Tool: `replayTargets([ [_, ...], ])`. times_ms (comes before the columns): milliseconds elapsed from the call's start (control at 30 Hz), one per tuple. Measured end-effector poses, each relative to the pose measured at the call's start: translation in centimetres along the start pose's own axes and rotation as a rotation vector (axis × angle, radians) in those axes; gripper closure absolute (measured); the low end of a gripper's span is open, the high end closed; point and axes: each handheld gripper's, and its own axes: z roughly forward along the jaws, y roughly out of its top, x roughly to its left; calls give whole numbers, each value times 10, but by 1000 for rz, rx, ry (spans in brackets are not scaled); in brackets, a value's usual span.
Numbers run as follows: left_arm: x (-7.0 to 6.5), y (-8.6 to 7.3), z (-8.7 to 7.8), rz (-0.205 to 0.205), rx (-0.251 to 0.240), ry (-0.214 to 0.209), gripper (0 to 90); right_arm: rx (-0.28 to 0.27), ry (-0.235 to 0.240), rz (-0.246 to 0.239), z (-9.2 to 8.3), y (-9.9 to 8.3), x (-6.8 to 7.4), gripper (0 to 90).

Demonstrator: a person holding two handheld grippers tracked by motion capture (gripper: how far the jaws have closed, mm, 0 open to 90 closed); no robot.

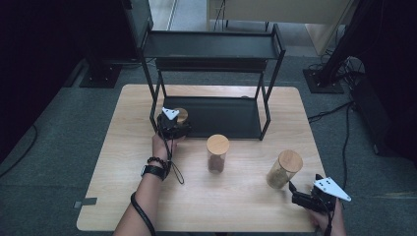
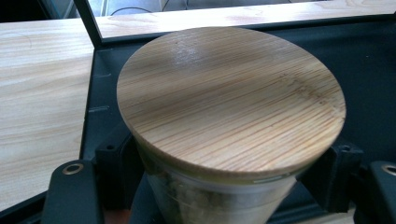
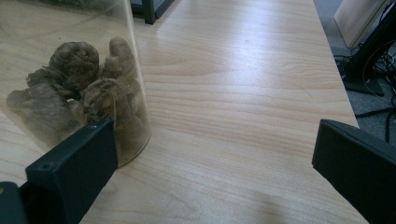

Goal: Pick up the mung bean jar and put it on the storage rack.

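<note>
The black shelf rack [image 1: 211,73] stands at the far side of the wooden table [image 1: 123,196]; everything else is easy to place from it. The left gripper [image 1: 178,129] sits at the rack's near left corner, and its jaws are closed tight on a small jar [image 1: 181,115] with a round wooden lid [image 2: 231,100]; in the left gripper view the black pads [image 2: 114,168] press on the glass on both sides just under the lid; the jar is over the left end of the rack's dark bottom tray [image 2: 364,70], but I cannot tell if it rests on it. A second jar [image 1: 217,153] with dark stuff inside stands upright on the table just in front of the rack, near the middle; a third jar [image 1: 283,169] stands in front of the rack's right end, farther toward the near edge. The right gripper [image 1: 300,192] is just beside that third jar, on the side away from the rack; its jaws are wide apart and hold nothing; in the right gripper view one jaw is right next to the glass [image 3: 126,70], with brown lumps [image 3: 77,88] inside.
</note>
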Motion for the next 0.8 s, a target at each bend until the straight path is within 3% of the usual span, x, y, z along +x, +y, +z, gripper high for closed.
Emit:
replayTargets([
  [133,1,2,3,-7,0,3,254,2,-3,1,0,0,0,2],
  [467,-2,7,14,32,17,31,254,2,-1,4,0,0,0,2],
  [800,-8,6,13,12,2,52,209,4,-1,-2,0,0,0,2],
])
